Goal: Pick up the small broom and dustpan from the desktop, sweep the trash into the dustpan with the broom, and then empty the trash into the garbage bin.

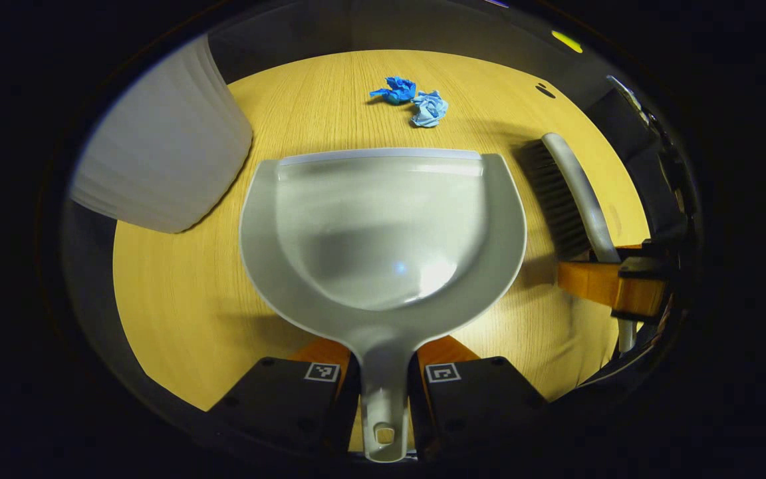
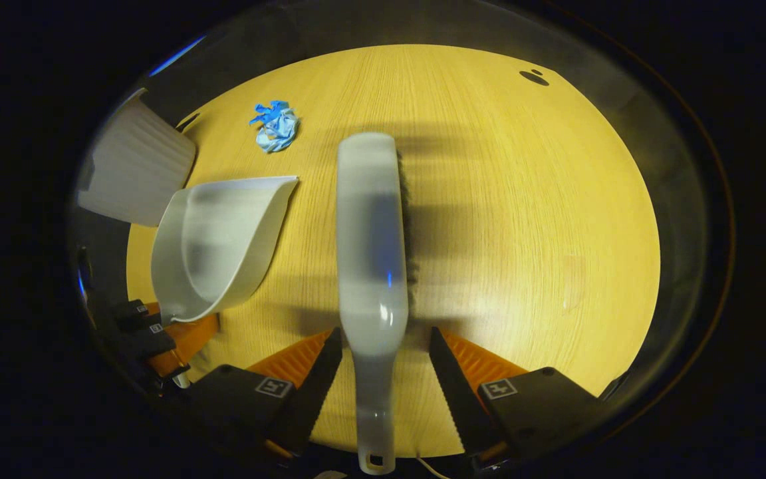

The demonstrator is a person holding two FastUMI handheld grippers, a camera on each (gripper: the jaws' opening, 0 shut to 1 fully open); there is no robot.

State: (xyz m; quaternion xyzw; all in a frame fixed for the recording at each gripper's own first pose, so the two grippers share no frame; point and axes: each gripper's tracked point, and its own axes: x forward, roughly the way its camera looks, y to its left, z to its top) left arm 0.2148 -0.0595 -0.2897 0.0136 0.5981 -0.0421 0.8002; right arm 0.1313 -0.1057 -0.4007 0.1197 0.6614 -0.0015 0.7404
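A pale grey dustpan (image 1: 383, 226) lies straight ahead in the left gripper view, and my left gripper (image 1: 386, 350) is shut on its handle. Beyond its front lip, two crumpled blue scraps of trash (image 1: 416, 100) rest on the wooden desktop (image 1: 177, 293). The small broom (image 2: 371, 233) runs forward in the right gripper view, bristles to its right. My right gripper (image 2: 386, 332) stands open around its handle, with a gap at the right finger. In the left gripper view, the broom (image 1: 572, 193) and right gripper (image 1: 622, 283) are right of the pan. The trash (image 2: 275, 128) sits far left.
A white ribbed garbage bin (image 1: 163, 140) stands at the desk's left, close to the dustpan's left rim; the bin (image 2: 133, 166) is behind the dustpan (image 2: 217, 243) in the right gripper view. A small dark hole (image 2: 534, 78) marks the far right desktop.
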